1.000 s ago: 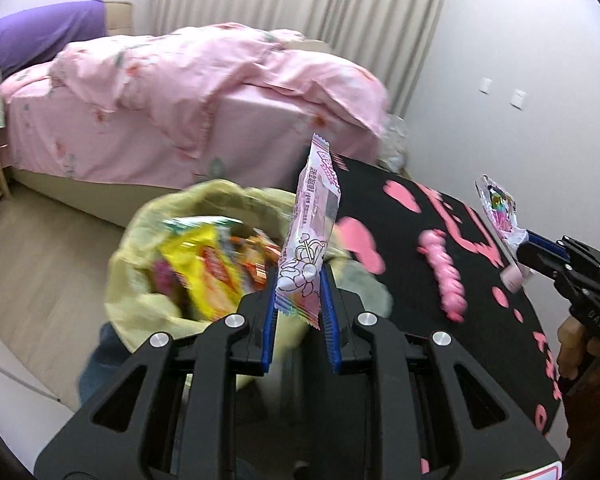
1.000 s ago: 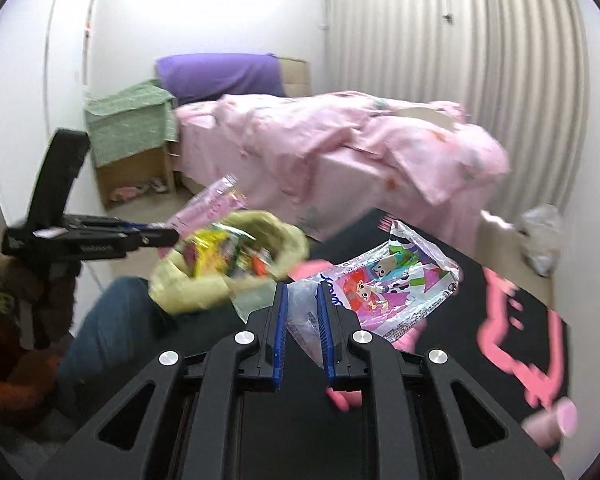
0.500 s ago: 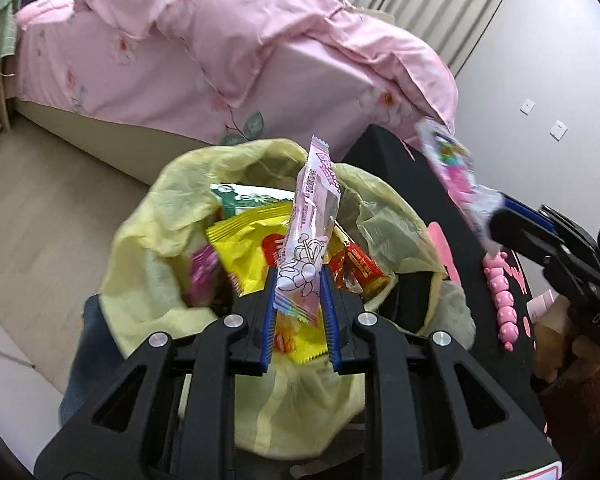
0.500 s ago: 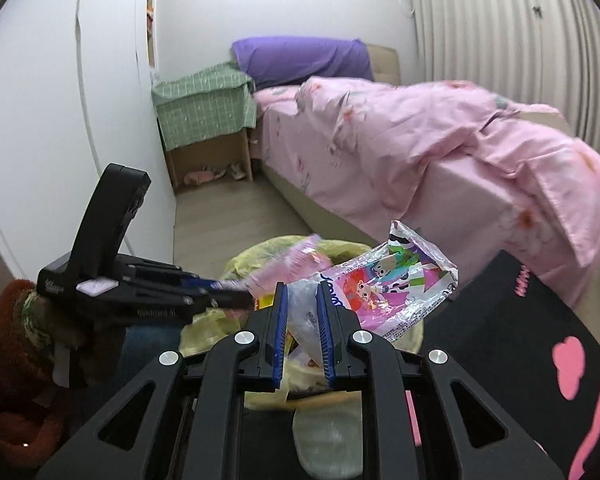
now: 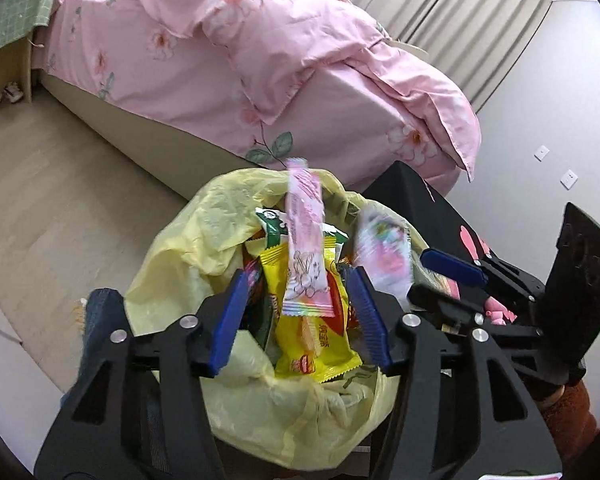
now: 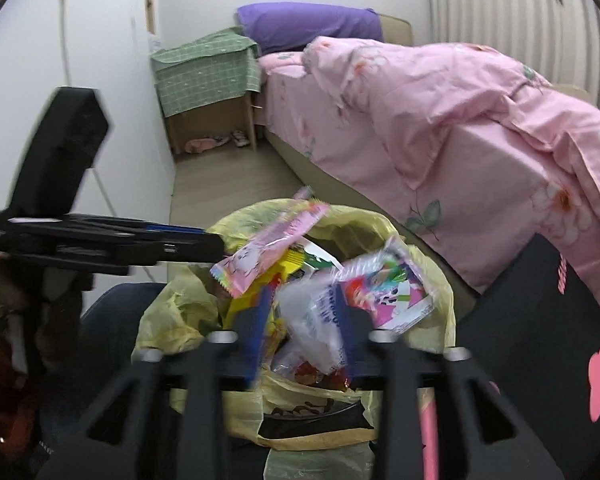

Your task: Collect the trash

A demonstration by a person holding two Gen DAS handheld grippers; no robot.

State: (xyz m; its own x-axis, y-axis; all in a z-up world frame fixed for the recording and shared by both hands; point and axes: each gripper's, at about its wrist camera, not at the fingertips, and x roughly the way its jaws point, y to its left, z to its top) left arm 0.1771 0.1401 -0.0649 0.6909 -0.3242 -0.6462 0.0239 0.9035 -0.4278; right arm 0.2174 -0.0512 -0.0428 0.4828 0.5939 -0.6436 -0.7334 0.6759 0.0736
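A yellow trash bag (image 5: 188, 264) stands open, full of snack wrappers. My left gripper (image 5: 300, 312) is open right above it, and a long pink wrapper (image 5: 306, 248) hangs loose between the jaws, touching neither. My right gripper (image 6: 302, 320) is open over the same bag (image 6: 380, 224), and a cartoon-printed wrapper (image 6: 384, 292) drops free between its fingers. The pink wrapper (image 6: 272, 244) and the left gripper (image 6: 204, 244) also show in the right wrist view. The right gripper (image 5: 432, 276) shows in the left wrist view beside the blurred cartoon wrapper (image 5: 384, 252).
A bed with a pink duvet (image 5: 260, 60) stands behind the bag. A black table with pink shapes (image 6: 540, 340) is to the right. A green-covered nightstand (image 6: 204, 68) stands by the wall. Wooden floor (image 5: 60, 200) lies to the left.
Both grippers have opened over the bag. The pink wrapper and the cartoon wrapper are let go and falling toward the bag.
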